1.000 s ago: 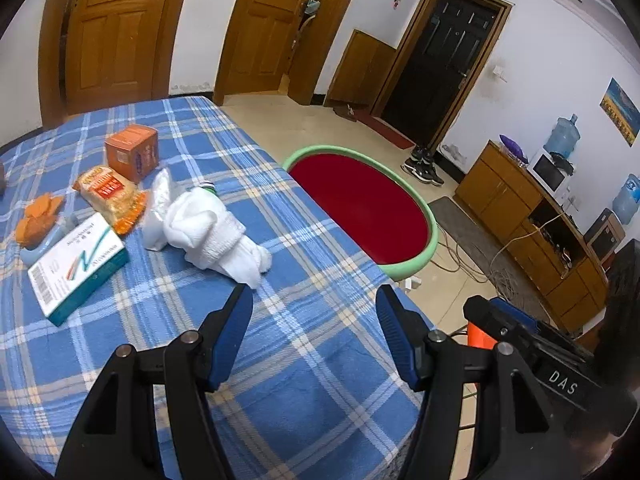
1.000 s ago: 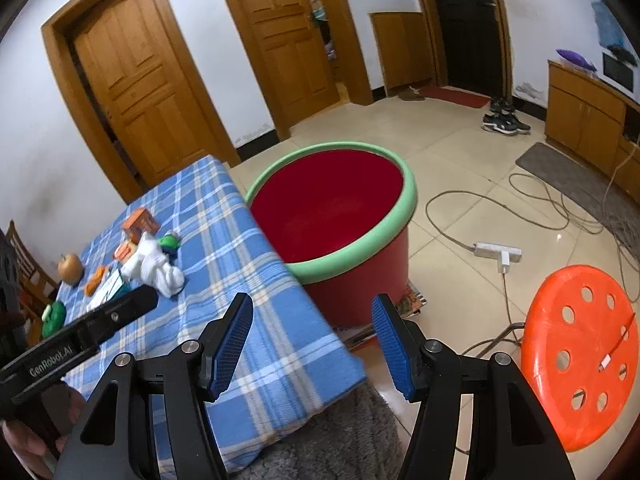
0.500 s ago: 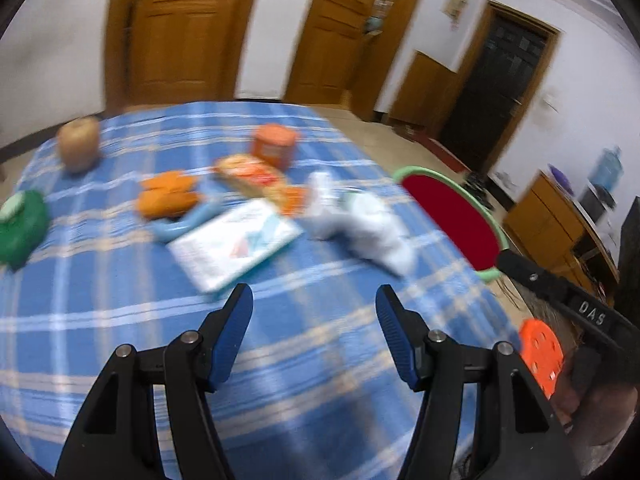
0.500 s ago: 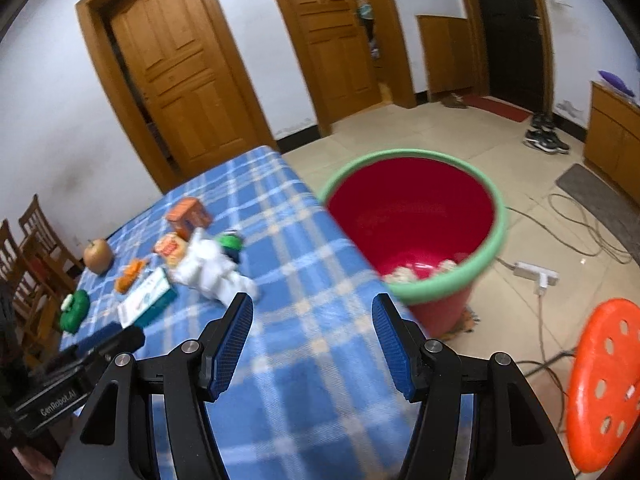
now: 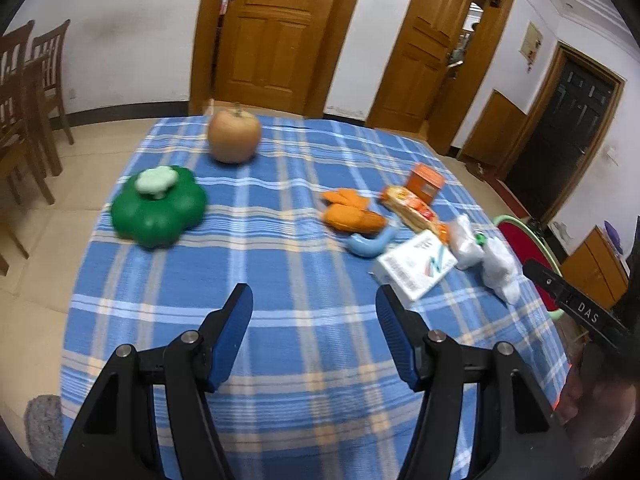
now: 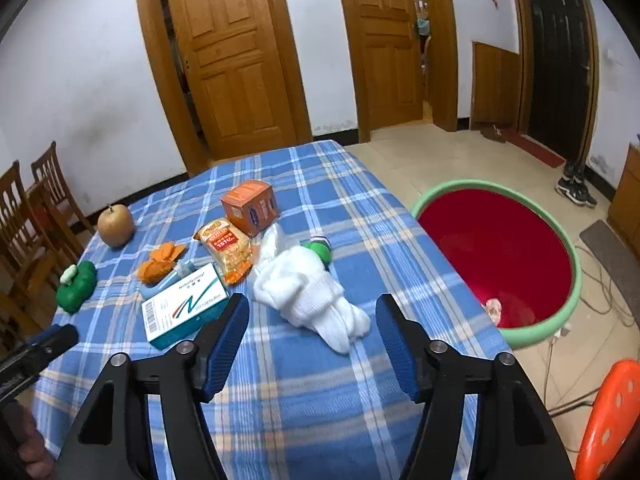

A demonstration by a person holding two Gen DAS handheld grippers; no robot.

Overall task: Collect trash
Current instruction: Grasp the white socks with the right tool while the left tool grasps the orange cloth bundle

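Being aimed at the white wad (image 6: 308,292) mid-frame w/ jaws opening, nothing between: right gripper (image 6: 312,344). Left gripper (image 5: 314,334) is being held open, empty. Bin (image 6: 568,240) is waiting at right, beside the table (image 6: 320,392).

A lived-in home room. Panelled wooden doors (image 6: 236,60) line white walls, wooden chairs (image 5: 24,92) stand by a table under a blue checked cloth (image 5: 280,240), and shoes (image 6: 576,190) sit on the tiled floor (image 6: 420,160).

Left tool (image 5: 314,312) gaping, right tool (image 6: 312,322) opening
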